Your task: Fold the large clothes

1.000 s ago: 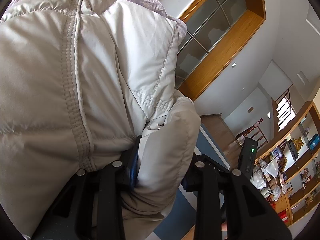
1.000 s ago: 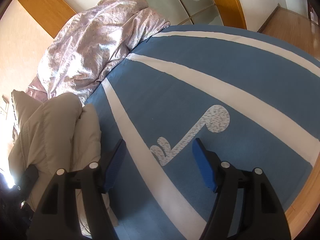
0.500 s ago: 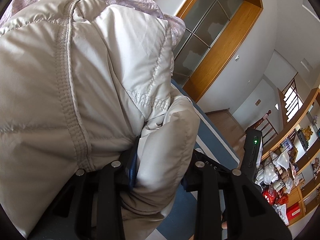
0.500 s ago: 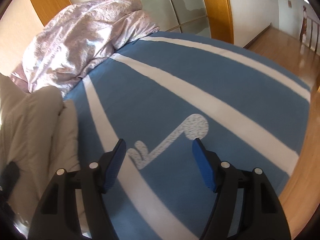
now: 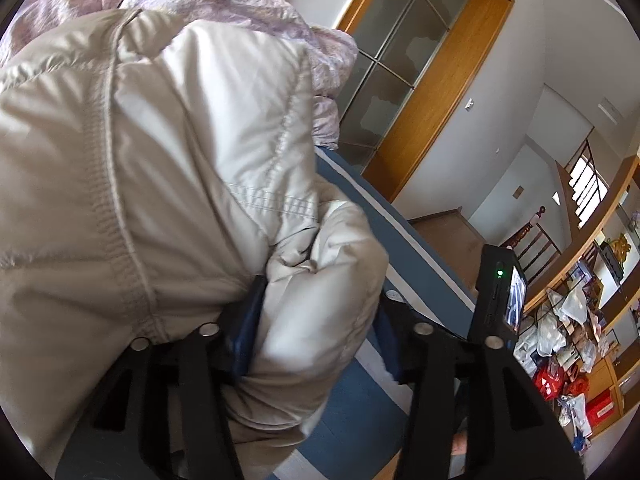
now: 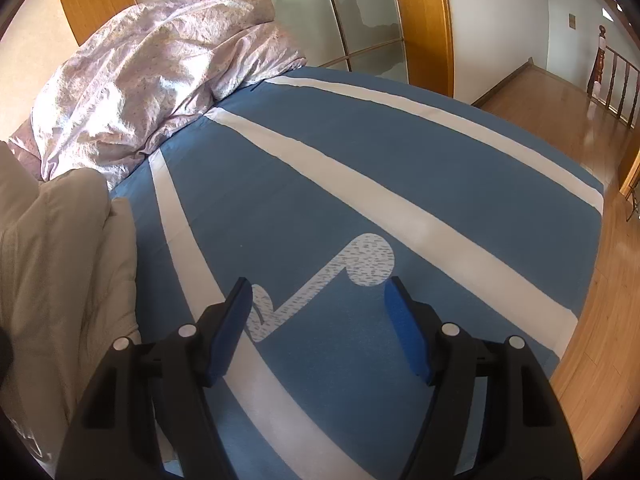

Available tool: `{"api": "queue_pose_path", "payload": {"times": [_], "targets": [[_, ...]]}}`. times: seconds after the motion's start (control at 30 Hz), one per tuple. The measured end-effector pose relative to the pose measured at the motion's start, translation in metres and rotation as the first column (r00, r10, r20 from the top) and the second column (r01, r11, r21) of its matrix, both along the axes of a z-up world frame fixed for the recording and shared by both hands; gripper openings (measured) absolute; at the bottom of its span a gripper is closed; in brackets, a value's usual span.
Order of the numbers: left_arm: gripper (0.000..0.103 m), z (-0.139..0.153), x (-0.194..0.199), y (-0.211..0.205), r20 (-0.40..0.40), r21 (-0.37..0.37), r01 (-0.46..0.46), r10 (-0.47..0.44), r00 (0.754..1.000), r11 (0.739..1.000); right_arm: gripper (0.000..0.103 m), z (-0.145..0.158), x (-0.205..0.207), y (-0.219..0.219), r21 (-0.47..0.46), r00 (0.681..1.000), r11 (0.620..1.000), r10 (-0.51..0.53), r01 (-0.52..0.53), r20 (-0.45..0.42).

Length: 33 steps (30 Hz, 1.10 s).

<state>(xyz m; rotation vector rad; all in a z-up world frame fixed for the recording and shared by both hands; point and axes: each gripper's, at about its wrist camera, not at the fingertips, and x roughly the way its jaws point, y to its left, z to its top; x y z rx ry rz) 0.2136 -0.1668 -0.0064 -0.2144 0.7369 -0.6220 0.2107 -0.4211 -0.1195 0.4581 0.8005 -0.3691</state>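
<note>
Beige quilted jacket (image 5: 152,168) sits bunched at the bed's (image 6: 400,184) left edge beside a lilac duvet (image 6: 152,72), a padded fold between the left gripper's (image 5: 316,332) opening jaws. Right gripper (image 6: 318,320) hangs apart, empty, over the blue bedspread. Folding looks unfinished.

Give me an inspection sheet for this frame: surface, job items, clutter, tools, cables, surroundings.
Surface: bed with a blue sheet crossed by white stripes, with a music-note print.
Job's things: beige padded jacket, bunched at the bed's edge.
Clutter: crumpled lilac duvet at the far end of the bed.
Tools: left tool opening, a fold of the jacket between its jaws, one pad already clear of it; right tool open and empty over the sheet.
Cables: nothing seen.
Surroundings: wood-framed frosted glass doors, wooden floor, stair railing, crowded shelves.
</note>
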Motion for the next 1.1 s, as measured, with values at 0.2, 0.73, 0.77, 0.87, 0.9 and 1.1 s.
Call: {"api": "queue_pose_path", "payload": {"times": [0.2,0.73,0.77,0.87,0.9,1.1], "targets": [[0.066,0.007,-0.010,-0.007,0.017,-0.002,0.007,-0.007,1.000,1.000,0.069,0.006,-0.006,-0.002,0.003,1.000,1.000,-0.005,0.005,0.014],[0.075,0.042,-0.060,-0.006,0.075,0.018,0.027,-0.028,0.997,0.999,0.069,0.056,-0.035,0.030,-0.014,0.989,0.996,0.087,-0.086,0.117],[0.075,0.046,-0.064,-0.003,0.083,0.017,0.025,-0.027,0.996,1.000,0.069,0.063,-0.037,0.034,-0.019,0.987,0.995,0.101,-0.099,0.129],[0.075,0.056,-0.078,0.011,0.109,0.016,0.007,-0.009,0.994,1.000,0.069,0.084,-0.044,0.047,-0.037,0.974,0.989,0.148,-0.144,0.169],[0.075,0.060,-0.082,0.016,0.117,0.017,-0.001,0.000,0.993,1.000,0.069,0.092,-0.046,0.053,-0.044,0.968,0.986,0.169,-0.163,0.184],[0.075,0.078,-0.096,0.061,0.152,0.017,-0.105,0.101,0.983,0.994,0.069,0.139,-0.055,0.102,-0.086,0.909,0.946,0.324,-0.312,0.262]]}}
